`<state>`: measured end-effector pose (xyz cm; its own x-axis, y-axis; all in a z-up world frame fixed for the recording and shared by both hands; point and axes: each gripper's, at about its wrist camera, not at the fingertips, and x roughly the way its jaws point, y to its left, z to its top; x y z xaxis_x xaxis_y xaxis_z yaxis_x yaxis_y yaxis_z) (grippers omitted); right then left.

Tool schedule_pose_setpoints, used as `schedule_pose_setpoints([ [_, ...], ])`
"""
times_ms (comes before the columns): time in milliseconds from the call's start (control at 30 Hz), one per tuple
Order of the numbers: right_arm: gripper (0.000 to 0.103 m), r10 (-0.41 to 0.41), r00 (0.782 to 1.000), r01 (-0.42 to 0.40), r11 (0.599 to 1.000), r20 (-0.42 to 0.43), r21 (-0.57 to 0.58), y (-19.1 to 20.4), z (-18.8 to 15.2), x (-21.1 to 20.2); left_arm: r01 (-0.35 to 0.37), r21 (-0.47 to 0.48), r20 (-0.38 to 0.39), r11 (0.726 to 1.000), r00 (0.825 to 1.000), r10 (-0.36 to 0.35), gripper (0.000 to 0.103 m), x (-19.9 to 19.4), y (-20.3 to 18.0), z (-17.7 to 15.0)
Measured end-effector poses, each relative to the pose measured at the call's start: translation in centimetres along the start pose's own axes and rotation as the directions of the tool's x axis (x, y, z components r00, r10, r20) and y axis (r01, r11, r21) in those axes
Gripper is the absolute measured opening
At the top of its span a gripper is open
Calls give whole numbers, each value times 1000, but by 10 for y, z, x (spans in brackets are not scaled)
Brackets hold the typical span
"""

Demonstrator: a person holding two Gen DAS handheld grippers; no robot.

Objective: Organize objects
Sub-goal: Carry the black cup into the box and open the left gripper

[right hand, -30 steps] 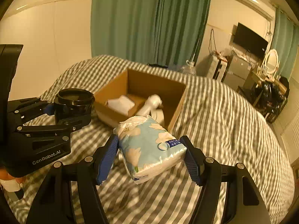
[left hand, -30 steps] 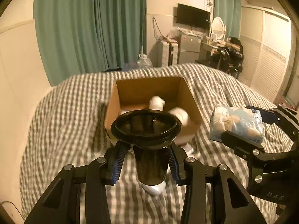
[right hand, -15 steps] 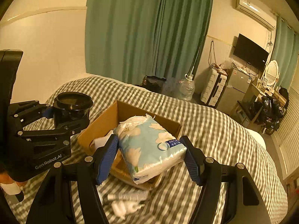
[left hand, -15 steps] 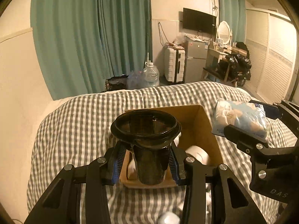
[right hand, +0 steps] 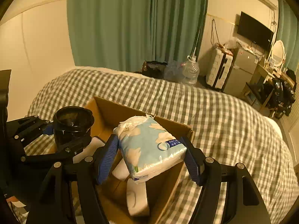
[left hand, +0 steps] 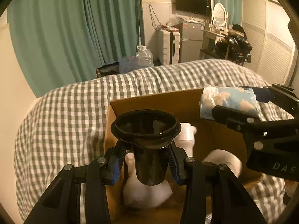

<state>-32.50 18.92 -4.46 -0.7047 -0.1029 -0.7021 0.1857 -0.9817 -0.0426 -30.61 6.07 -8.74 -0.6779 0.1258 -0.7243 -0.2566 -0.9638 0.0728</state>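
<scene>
My left gripper [left hand: 145, 166] is shut on a black plastic cup [left hand: 146, 140], held upright over the left part of an open cardboard box [left hand: 149, 102]. My right gripper [right hand: 151, 160] is shut on a blue-and-white tissue pack [right hand: 151, 145], held over the box's [right hand: 112, 110] right side. The tissue pack [left hand: 228, 100] and the right gripper also show at the right of the left wrist view. The cup [right hand: 72, 125] shows at the left of the right wrist view. White bottles [left hand: 185, 136] and other white items [right hand: 137, 199] lie inside the box.
The box sits on a bed with a grey-and-white checked cover [left hand: 65, 115]. Green curtains [right hand: 134, 24], a water jug [right hand: 190, 71], a white suitcase [left hand: 168, 46] and a cluttered desk [left hand: 231, 41] stand beyond the bed. A cream wall [right hand: 37, 37] is at the left.
Both grippers have moved forward with their loads, from short of the box to over its opening. The box now looks nearer and fills the lower part of both views.
</scene>
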Motion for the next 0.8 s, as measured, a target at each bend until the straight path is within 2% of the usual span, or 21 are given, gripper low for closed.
schedule_pose_setpoints([
  [233, 67, 18, 999, -17, 1000, -40, 7, -2, -12, 40, 32, 5, -25, 999, 999, -32, 43, 29, 5, -1],
  [400, 69, 38, 999, -38, 999, -32, 3, -4, -16, 40, 40, 15, -47, 999, 998, -39, 47, 35, 3, -5],
  [433, 70, 36, 999, -36, 999, -25, 3, -3, -16, 38, 40, 14, -55, 999, 998, -39, 55, 35, 1, -6],
  [467, 71, 33, 999, -33, 999, -9, 7, -4, -15, 33, 33, 13, -61, 999, 998, -32, 70, 33, 0, -7],
  [533, 81, 27, 1000, -27, 999, 11, 21, -6, -12, 23, 28, 7, -42, 1000, 999, -28, 78, 23, -2, -10],
  [633, 84, 28, 999, -30, 998, 45, 55, -13, -6, 2, 21, 2, -26, 1000, 999, -21, 82, 4, 0, -13],
  [800, 84, 8, 996, -14, 998, 88, 64, -20, 1, -44, 10, -26, 13, 1000, 1000, -9, 82, -38, 11, -13],
])
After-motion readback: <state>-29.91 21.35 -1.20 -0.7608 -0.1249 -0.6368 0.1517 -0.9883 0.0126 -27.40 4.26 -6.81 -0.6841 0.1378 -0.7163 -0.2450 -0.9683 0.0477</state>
